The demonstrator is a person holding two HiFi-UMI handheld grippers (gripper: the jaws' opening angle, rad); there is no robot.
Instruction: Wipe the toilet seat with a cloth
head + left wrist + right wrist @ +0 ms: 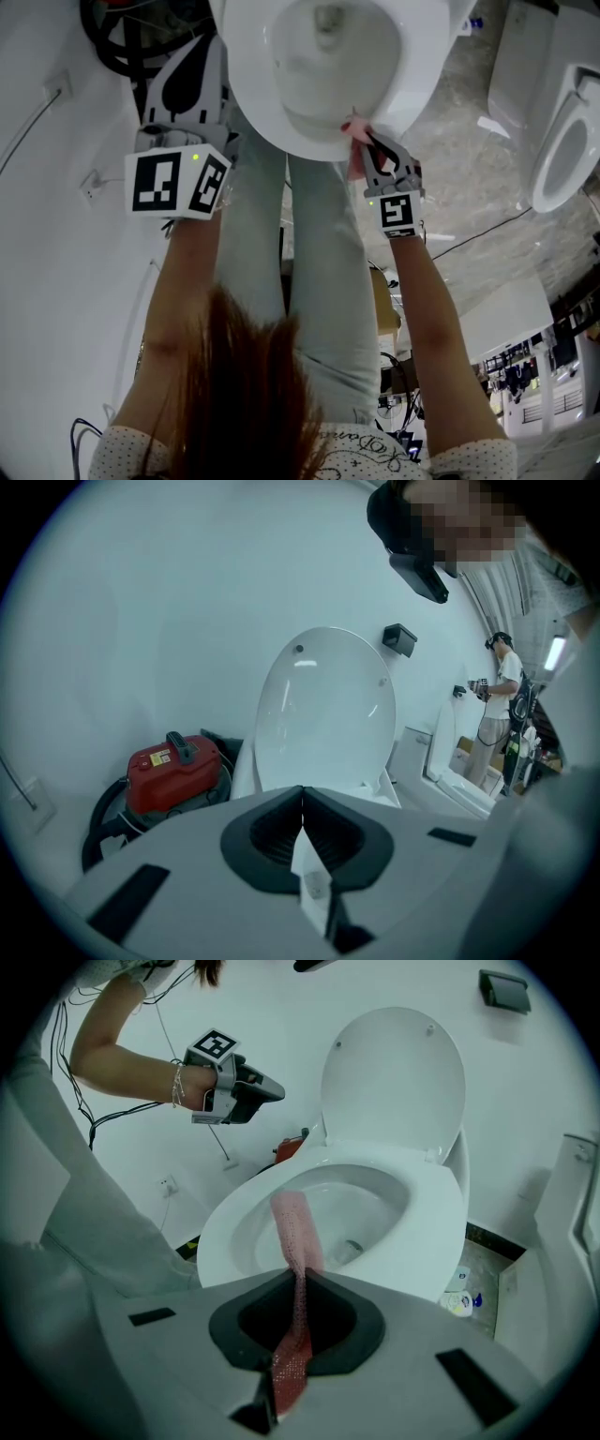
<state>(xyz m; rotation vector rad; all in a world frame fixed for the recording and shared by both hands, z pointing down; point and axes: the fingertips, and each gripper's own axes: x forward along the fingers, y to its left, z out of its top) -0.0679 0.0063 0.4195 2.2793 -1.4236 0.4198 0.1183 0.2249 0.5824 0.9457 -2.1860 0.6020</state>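
The white toilet seat point(424, 86) point(442, 1234) is down, with the lid point(394, 1082) point(323, 714) raised against the wall. My right gripper point(367, 141) point(300, 1277) is shut on a pink cloth point(354, 127) point(294, 1230). The cloth's free end lies over the seat's front rim, toward the bowl. My left gripper point(192, 73) point(302, 803) point(255, 1091) hovers left of the toilet, off the seat, jaws shut. A thin white slip point(311, 878) shows in their seam.
A red vacuum cleaner point(173, 766) with a black hose point(112, 42) sits left of the toilet by the wall. A second toilet point(562, 141) point(459, 775) stands to the right. Small bottles point(459, 1302) lie on the floor between them. Another person point(497, 705) stands farther off.
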